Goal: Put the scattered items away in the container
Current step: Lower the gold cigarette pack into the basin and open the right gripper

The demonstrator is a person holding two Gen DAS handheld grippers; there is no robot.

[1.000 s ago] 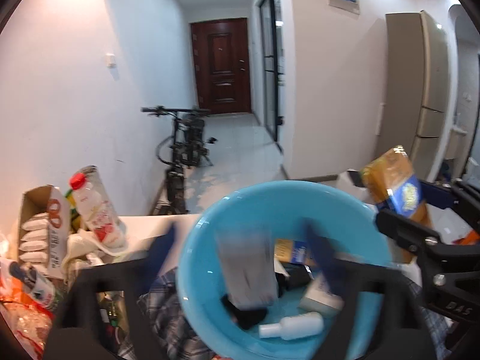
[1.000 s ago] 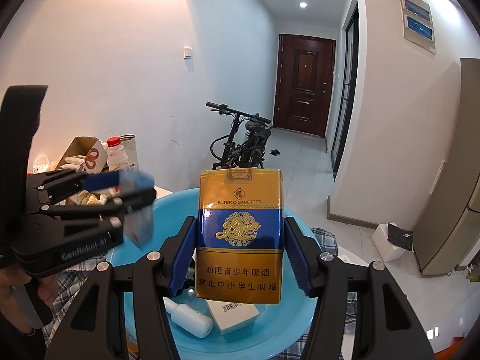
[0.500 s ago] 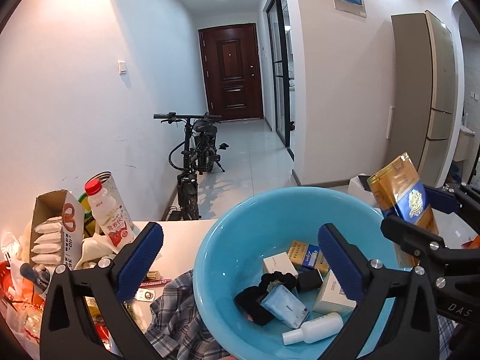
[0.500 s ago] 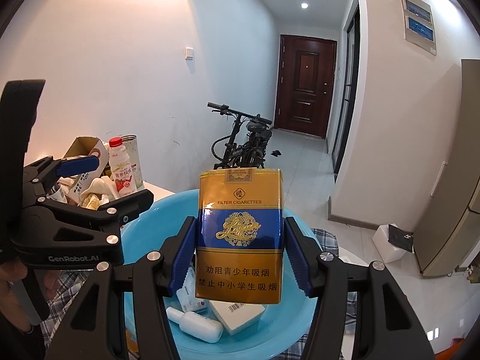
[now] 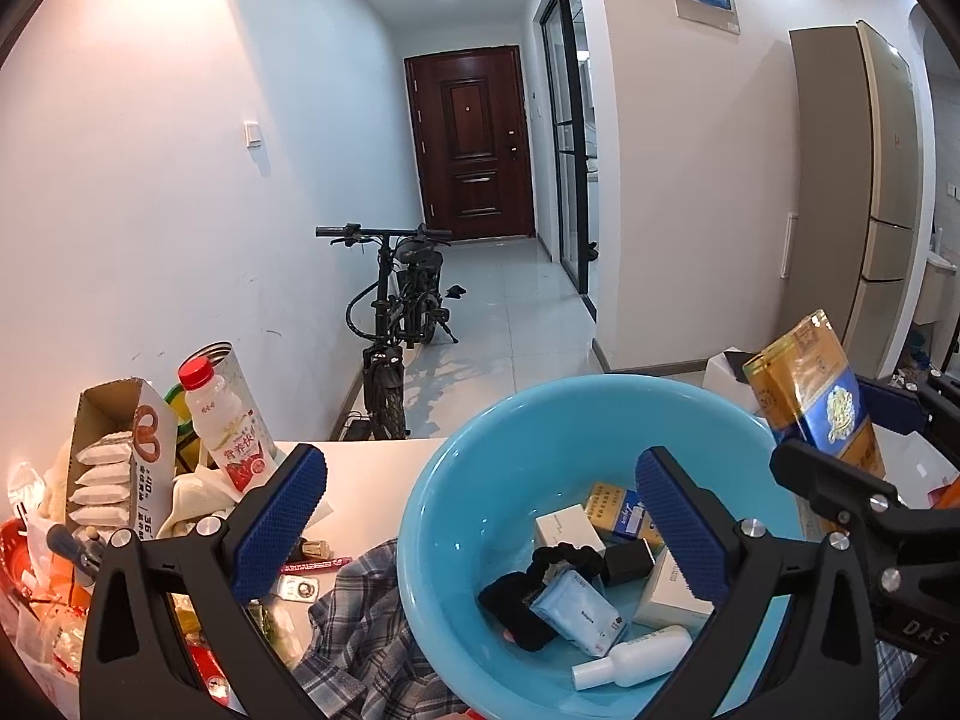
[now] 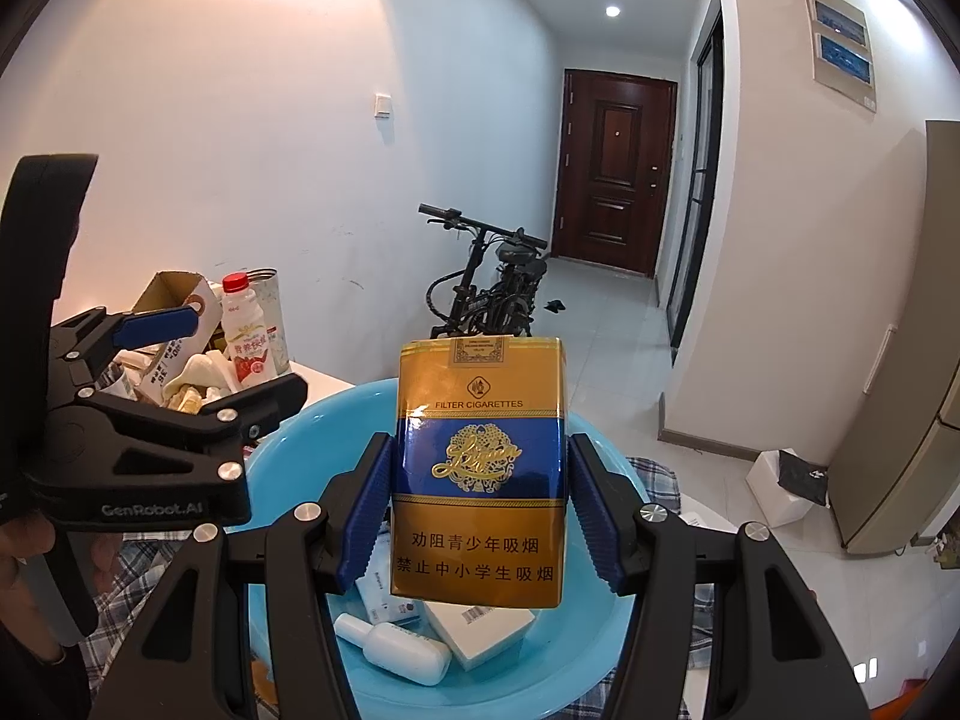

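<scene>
A light blue basin (image 5: 480,480) sits on the table and holds small boxes, a black scrunchie (image 5: 522,594), a blue tissue pack (image 5: 579,609) and a white bottle (image 5: 636,657). My left gripper (image 5: 480,528) is open and empty above the basin's left rim. My right gripper (image 6: 480,516) is shut on a gold and blue cigarette pack (image 6: 480,480), held upright above the basin (image 6: 288,456). The pack also shows at the right of the left wrist view (image 5: 810,396). The left gripper also shows in the right wrist view (image 6: 198,354).
A white table (image 5: 360,480) carries a plaid cloth (image 5: 360,630), a yoghurt drink bottle (image 5: 222,420), a cardboard snack box (image 5: 120,456), a tin and loose clutter at the left. A bicycle (image 5: 402,324) stands in the hallway beyond. A fridge (image 5: 864,180) stands at the right.
My left gripper let go of the blue tissue pack, which now lies in the basin, and opened wide. It rose a little. The right gripper still holds the cigarette pack in place.
</scene>
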